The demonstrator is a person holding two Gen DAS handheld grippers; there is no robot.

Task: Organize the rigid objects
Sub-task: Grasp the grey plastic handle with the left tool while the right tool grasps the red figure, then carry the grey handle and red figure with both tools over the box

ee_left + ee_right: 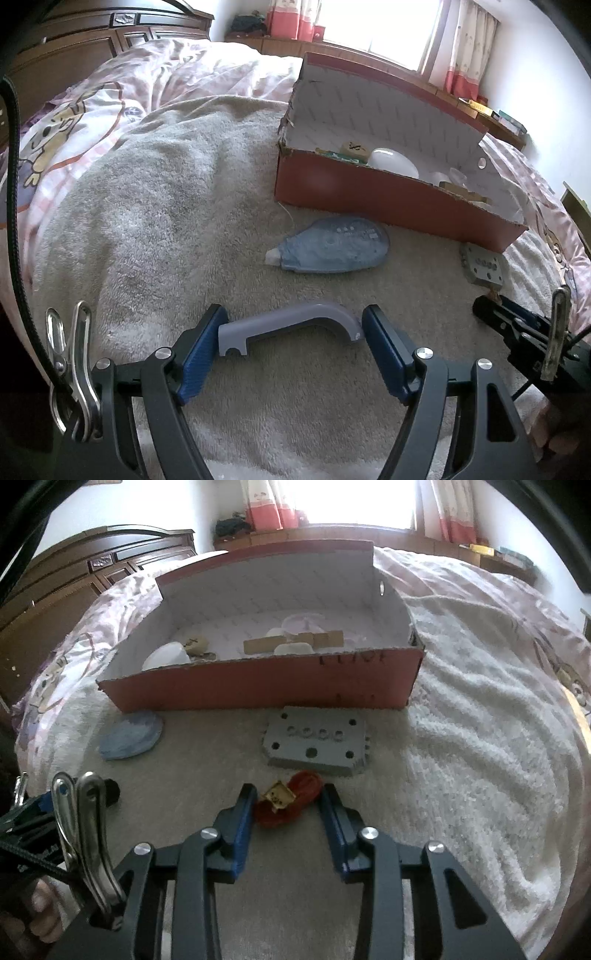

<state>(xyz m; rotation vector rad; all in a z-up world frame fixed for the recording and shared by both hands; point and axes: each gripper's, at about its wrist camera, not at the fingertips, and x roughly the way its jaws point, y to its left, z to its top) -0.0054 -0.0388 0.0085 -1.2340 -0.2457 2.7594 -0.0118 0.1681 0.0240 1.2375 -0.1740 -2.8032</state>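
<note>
My left gripper (pixel 293 326) is open, its blue pads on either side of a grey curved plastic handle (pixel 288 326) lying on the beige towel. A blue correction-tape dispenser (pixel 330 245) lies beyond it, near the red cardboard box (pixel 369 195). My right gripper (pixel 288 801) is open around a red thread skein with a gold label (pixel 291 801). A grey perforated block (pixel 316 744) lies just beyond it, in front of the box (pixel 258 681). The box holds several small items, among them a white rounded object (pixel 166 656) and wooden pieces (pixel 291 642).
The beige towel (pixel 166 206) covers a bed with a pink patterned quilt (pixel 92 110). A dark wooden headboard (pixel 92 572) stands at the left. A window with pink curtains (pixel 373 22) and a shelf with small items (pixel 491 112) lie behind. The right gripper shows in the left wrist view (pixel 480 310).
</note>
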